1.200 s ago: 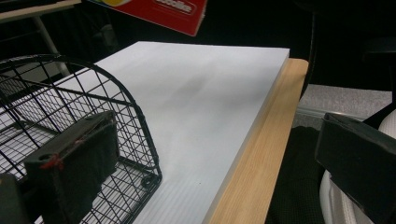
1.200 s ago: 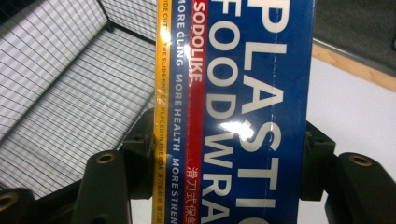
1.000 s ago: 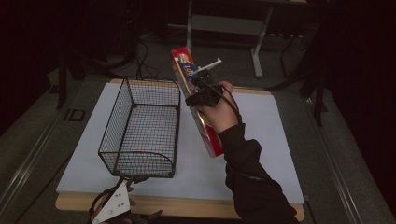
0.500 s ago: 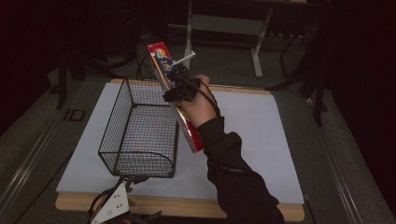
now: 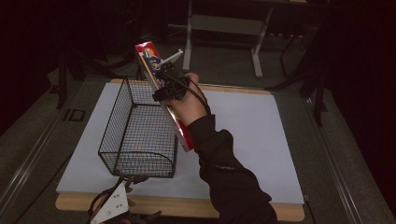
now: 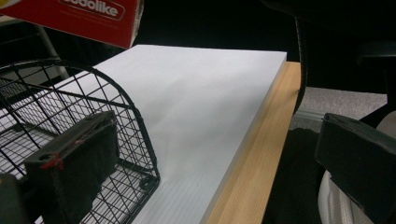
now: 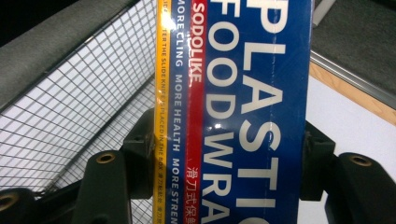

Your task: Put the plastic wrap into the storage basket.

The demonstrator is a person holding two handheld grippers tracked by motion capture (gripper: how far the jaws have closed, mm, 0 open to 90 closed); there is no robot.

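The plastic wrap box [image 5: 164,95], a long carton in red, blue and yellow, is hanging in the air above the right rim of the wire basket [image 5: 137,133], gripped crosswise by the right tongs [image 5: 163,84] at roughly its upper third. In the high view the box is tilting, its top end leaning up and away toward the far left while its lower end is reaching down toward the near right corner of the basket, close beside the sleeve. In the right gripper view the box [image 7: 233,112] is running up between the two black jaws, which are pressing against its yellow edge on one side and its blue face on the other, so the right tongs [image 7: 229,158] are closing firmly on it; the basket mesh [image 7: 84,107] is lying below and to the left of it there. The right hand [image 5: 189,100] is wrapping the tool from behind, the dark-sleeved forearm rising from the bottom of the high view and angling up to the left over the white board [image 5: 261,135] covering the bench [image 5: 187,205]. The left tongs [image 5: 114,210] are sitting low at the near edge of the bench, just in front of the basket. In the left gripper view their jaws are standing wide apart with nothing between them, the left tongs [image 6: 224,182] looking across the wooden bench edge [image 6: 261,154], with the basket's rounded end [image 6: 116,121] just beside one jaw and a red corner of the box [image 6: 79,18] showing overhead.
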